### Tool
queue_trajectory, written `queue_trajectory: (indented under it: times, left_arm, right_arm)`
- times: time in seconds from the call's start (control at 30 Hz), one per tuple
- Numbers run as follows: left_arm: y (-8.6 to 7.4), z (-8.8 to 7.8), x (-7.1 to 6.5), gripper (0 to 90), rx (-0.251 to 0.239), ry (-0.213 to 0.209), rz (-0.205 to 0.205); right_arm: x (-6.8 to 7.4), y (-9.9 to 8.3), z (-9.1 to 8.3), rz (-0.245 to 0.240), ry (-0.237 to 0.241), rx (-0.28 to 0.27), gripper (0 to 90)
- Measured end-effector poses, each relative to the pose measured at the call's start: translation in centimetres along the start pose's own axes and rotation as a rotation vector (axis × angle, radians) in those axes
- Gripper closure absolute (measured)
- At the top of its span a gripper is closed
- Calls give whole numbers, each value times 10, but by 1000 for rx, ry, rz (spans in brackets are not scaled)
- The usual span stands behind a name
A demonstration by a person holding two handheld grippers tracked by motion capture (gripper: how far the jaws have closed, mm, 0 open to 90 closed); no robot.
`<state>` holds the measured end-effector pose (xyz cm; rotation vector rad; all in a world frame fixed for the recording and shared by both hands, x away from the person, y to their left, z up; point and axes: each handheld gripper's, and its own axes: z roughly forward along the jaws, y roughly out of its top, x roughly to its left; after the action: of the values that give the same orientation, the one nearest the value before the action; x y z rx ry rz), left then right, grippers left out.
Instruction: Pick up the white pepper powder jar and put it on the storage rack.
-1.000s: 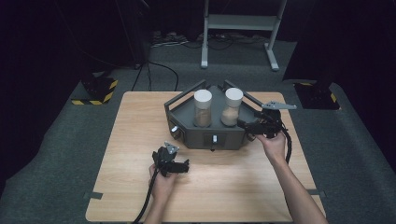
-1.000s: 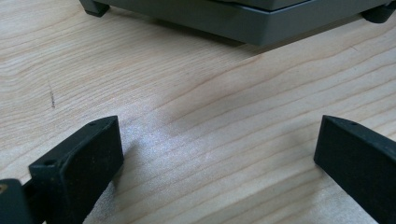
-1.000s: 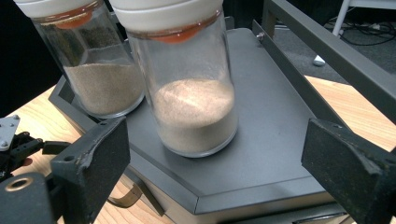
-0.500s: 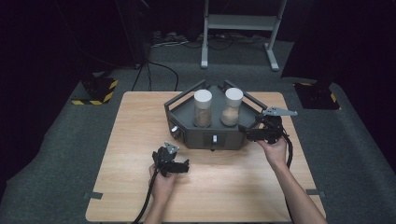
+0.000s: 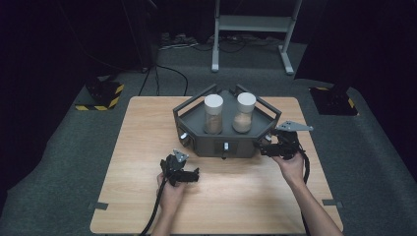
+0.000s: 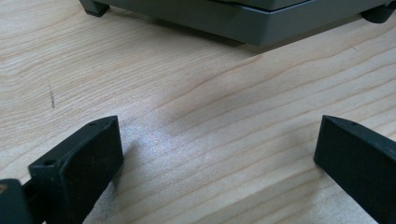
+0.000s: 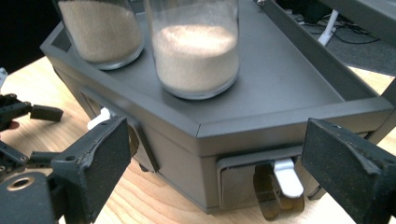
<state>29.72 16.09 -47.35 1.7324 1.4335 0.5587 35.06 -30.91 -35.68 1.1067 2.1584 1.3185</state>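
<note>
A dark grey box-like tray (image 5: 206, 142) stands at the middle back of the wooden table (image 5: 137, 196). It carries two white-lidded glass jars of sandy powder, a browner one (image 5: 213, 115) on the left and a paler one (image 5: 244, 114) on the right. My right gripper (image 5: 265, 147) is open at the tray's front right corner. In the right gripper view its jaws (image 7: 219, 140) stand on either side of that corner, where a white lever (image 7: 287, 179) sits in a recess. A second white lever (image 7: 98, 119) shows further left. My left gripper (image 5: 189, 173) rests open on the table before the tray, with bare wood between its jaws (image 6: 219, 135).
The tray (image 6: 261, 25) stands on small feet a short way beyond the left jaws. On the grey floor are a black-and-yellow striped base (image 5: 101, 96) at left, another (image 5: 337, 98) at right, and a metal stand (image 5: 251, 22) with cables behind the table.
My right gripper has come down and nearer to me along the tray's right side, from beside the pale jar to the front right corner. The left gripper has stayed still.
</note>
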Motion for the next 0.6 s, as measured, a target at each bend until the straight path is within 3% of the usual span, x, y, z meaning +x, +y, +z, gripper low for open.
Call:
queue_trajectory:
  times: [0.6]
  left_arm:
    - [-1, 1, -1, 13, -9, 2, -8]
  right_arm:
    - [10, -35, 4, 14, -19, 1, 86]
